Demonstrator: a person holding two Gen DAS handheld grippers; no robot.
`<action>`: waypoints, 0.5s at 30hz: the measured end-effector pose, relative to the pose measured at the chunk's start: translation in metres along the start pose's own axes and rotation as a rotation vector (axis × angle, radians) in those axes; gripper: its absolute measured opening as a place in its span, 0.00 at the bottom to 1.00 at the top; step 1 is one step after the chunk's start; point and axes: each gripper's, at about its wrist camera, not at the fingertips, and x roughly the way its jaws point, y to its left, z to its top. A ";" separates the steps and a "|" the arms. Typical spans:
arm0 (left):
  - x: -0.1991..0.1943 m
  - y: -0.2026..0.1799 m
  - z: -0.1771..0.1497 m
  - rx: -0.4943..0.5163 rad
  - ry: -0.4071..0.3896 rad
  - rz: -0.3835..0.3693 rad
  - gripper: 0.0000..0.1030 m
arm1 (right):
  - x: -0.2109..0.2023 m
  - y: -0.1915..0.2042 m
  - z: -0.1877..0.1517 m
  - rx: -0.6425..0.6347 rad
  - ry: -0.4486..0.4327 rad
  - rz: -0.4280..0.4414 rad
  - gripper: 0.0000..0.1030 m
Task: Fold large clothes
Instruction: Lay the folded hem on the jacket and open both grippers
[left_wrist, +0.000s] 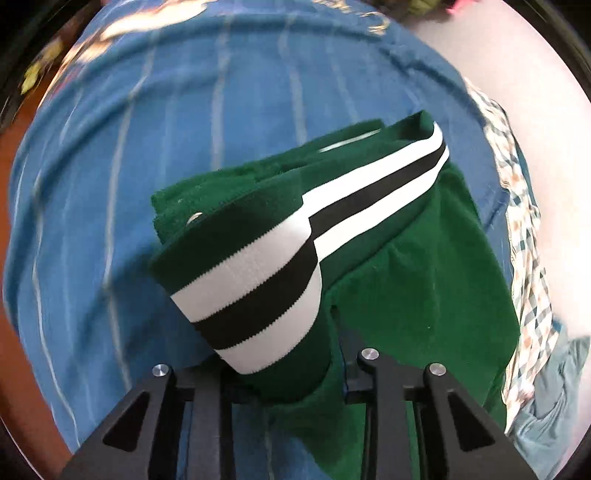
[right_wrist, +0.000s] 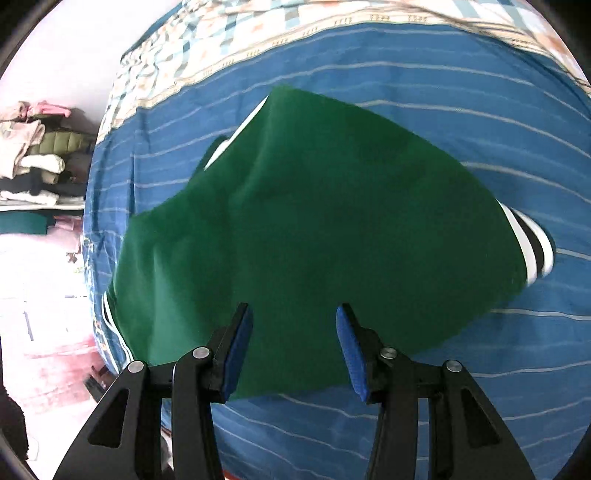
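Observation:
A dark green garment (right_wrist: 314, 221) with a white-and-black striped ribbed band (left_wrist: 258, 273) lies partly folded on a blue striped bedsheet (right_wrist: 480, 110). In the left wrist view the garment (left_wrist: 424, 277) bulges up between the jaws of my left gripper (left_wrist: 295, 373), and the cloth hides the fingertips. The striped band end (right_wrist: 535, 247) peeks out at the garment's right edge in the right wrist view. My right gripper (right_wrist: 294, 343) is open and empty, its blue pads (right_wrist: 240, 350) just above the garment's near edge.
The bedsheet (left_wrist: 129, 184) has a checked patterned border (right_wrist: 258, 37) along the far edge, also showing in the left wrist view (left_wrist: 524, 221). Stacked folded clothes (right_wrist: 37, 155) sit on a shelf at far left. A pale floor (right_wrist: 37, 295) lies beside the bed.

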 end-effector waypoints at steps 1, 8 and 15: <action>0.005 -0.004 0.013 0.028 -0.002 -0.002 0.25 | 0.006 0.002 0.001 -0.011 0.007 0.000 0.48; 0.027 -0.008 0.027 0.082 0.050 -0.028 0.32 | 0.082 -0.045 0.016 0.067 0.096 -0.319 0.00; -0.040 -0.021 -0.002 0.275 0.035 0.102 0.69 | 0.021 -0.003 0.033 0.008 0.001 -0.238 0.52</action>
